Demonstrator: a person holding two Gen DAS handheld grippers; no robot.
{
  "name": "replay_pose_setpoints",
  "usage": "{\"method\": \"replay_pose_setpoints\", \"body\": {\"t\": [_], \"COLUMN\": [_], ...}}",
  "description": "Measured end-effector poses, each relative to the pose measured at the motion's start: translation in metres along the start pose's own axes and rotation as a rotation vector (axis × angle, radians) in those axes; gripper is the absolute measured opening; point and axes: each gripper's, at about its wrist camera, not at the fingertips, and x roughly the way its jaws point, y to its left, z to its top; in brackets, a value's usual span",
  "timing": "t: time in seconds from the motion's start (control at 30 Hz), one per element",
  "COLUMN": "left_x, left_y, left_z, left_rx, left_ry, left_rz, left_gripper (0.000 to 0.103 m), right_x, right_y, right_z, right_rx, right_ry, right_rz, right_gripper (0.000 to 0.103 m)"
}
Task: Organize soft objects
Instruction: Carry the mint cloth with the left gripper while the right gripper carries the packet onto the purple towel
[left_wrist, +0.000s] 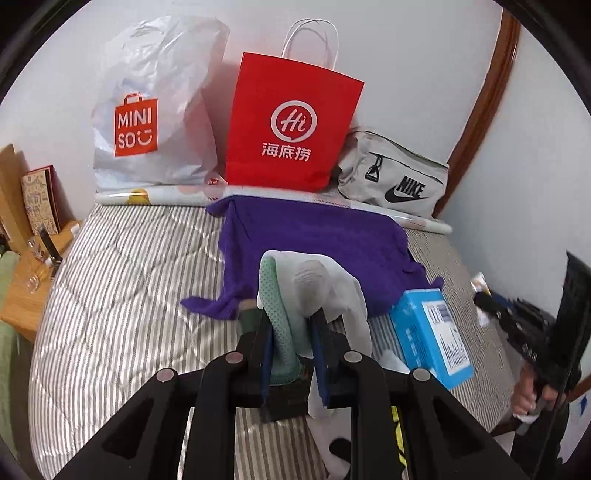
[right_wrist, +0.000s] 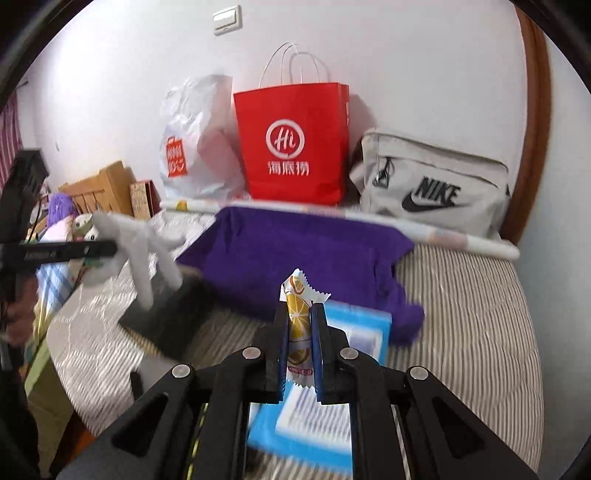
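A white-and-green sock (left_wrist: 314, 291) is pinched upright in the left gripper (left_wrist: 291, 325), low in the frame's centre. A long orange-print snack packet (right_wrist: 298, 325) is clamped upright in the right gripper (right_wrist: 300, 328). Beyond both, the purple cloth (left_wrist: 314, 240) and red paper bag (left_wrist: 291, 122) lie ahead; open striped bedding (left_wrist: 129, 277) is seen at left.

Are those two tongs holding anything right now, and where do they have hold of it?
Yes. The left tongs pinch a white and green glove low, near its cuff. The right tongs clamp an orange-print snack packet around its middle.
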Motion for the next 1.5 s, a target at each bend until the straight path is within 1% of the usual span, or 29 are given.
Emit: {"method": "replay_pose_setpoints", "body": {"t": [0.17,0.23,0.4,0.53,0.63,0.77,0.87,1.07,1.17,1.3,1.4,1.5], "left_x": [0.014,0.023,0.046,0.068,0.088,0.111,0.130,0.160,0.172,0.184,0.188,0.193], "left_y": [-0.007,-0.011,-0.015,-0.014,-0.010,-0.004,-0.001,0.003,0.002,0.001,0.001,0.004], "left_z": [0.021,0.026,0.038,0.050,0.060,0.073,0.080,0.090,0.092,0.094,0.095,0.094], "left_rx": [-0.006,0.005,-0.012,-0.003,0.000,-0.013,-0.010,-0.019,0.004,0.000,0.015,0.014], "left_ry": [0.003,0.020,0.044,0.062,0.080,0.103,0.119,0.154,0.163,0.185,0.187,0.200], "left_rz": [0.008,0.016,0.023,0.066,0.097,0.077,0.084,0.061,0.084,0.066,0.073,0.083], "left_gripper": [0.019,0.019,0.019,0.019,0.019,0.019,0.019,0.019,0.019,0.019,0.019,0.019], "right_x": [0.038,0.054,0.084,0.099,0.113,0.134,0.152,0.185,0.194,0.206,0.209,0.215], "right_y": [-0.007,-0.013,-0.028,-0.038,-0.043,-0.051,-0.058,-0.066,-0.069,-0.075,-0.078,-0.076], "right_z": [0.029,0.037,0.046,0.051,0.056,0.063,0.068,0.069,0.070,0.071,0.074,0.073], "right_rx": [-0.017,-0.017,0.025,0.052,0.049,0.035,0.039,0.036,0.035,0.049,0.049,0.021], "right_ry": [0.014,0.031,0.090,0.110,0.129,0.153,0.172,0.230,0.240,0.262,0.268,0.286], "right_rz": [0.008,0.006,-0.002,0.004,-0.013,-0.021,-0.024,-0.027,-0.029,-0.018,-0.020,-0.033], "right_gripper": [0.011,0.011,0.011,0.011,0.011,0.011,0.011,0.012,0.012,0.012,0.012,0.013]}}
